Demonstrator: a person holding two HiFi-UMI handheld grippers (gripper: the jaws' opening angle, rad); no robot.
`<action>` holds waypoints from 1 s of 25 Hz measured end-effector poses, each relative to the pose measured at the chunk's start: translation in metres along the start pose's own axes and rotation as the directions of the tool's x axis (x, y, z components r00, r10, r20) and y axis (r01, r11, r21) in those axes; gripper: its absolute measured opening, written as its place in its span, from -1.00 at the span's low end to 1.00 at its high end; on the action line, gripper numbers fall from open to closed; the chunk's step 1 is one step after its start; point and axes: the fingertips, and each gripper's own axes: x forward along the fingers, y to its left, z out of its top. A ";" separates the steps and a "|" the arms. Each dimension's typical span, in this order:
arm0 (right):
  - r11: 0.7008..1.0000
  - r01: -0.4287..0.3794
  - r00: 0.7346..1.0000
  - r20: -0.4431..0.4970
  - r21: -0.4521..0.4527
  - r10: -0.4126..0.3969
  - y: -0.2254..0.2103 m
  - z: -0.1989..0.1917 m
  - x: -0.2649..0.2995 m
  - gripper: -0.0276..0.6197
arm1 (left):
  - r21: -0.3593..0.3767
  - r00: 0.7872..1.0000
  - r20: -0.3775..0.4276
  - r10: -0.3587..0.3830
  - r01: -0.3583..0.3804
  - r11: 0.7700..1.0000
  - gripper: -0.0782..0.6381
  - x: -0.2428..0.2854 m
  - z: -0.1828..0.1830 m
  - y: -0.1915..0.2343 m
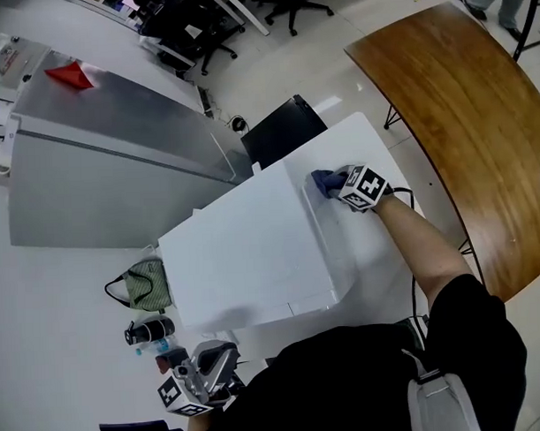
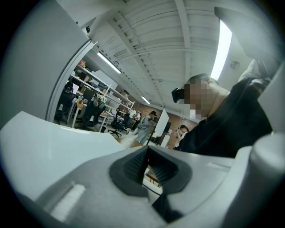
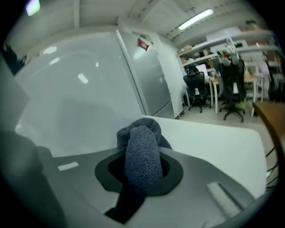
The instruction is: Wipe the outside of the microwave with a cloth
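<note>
In the head view the white microwave [image 1: 245, 246] stands on a white table [image 1: 371, 136]. My right gripper [image 1: 335, 183] is shut on a blue-grey cloth [image 1: 323, 181], which it presses against the upper right side of the microwave. The right gripper view has the bunched cloth [image 3: 142, 156] standing up between the jaws of the right gripper [image 3: 141, 171], with the microwave's white wall [image 3: 80, 102] just beyond. My left gripper [image 1: 209, 358] hangs low at the front left, away from the microwave. In the left gripper view the left gripper [image 2: 147, 167] tilts upward, its pads meeting with nothing between them.
A curved brown wooden table [image 1: 461, 115] lies to the right. A grey metal cabinet [image 1: 109, 163] with a red item [image 1: 69, 76] on top stands at the left. A green bag [image 1: 149, 285] and dark bottles sit by the microwave's left side. Office chairs [image 1: 289, 2] stand farther back.
</note>
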 end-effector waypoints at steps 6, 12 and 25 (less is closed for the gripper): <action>0.988 0.089 0.961 -0.250 -0.124 -0.118 -0.011 -0.018 -0.001 -0.76 | 0.020 0.999 0.006 -0.042 0.041 0.999 -0.77 0.011 0.002 -0.012; 0.981 -0.194 0.843 0.517 0.030 0.151 0.075 0.139 -0.138 -0.76 | 0.063 0.996 0.059 -0.064 0.060 0.996 -0.77 0.007 0.021 -0.023; 0.998 -0.052 0.995 0.086 -0.022 0.054 0.035 0.005 -0.027 -0.76 | 0.004 0.999 0.024 -0.038 0.038 0.999 -0.77 0.012 0.000 -0.016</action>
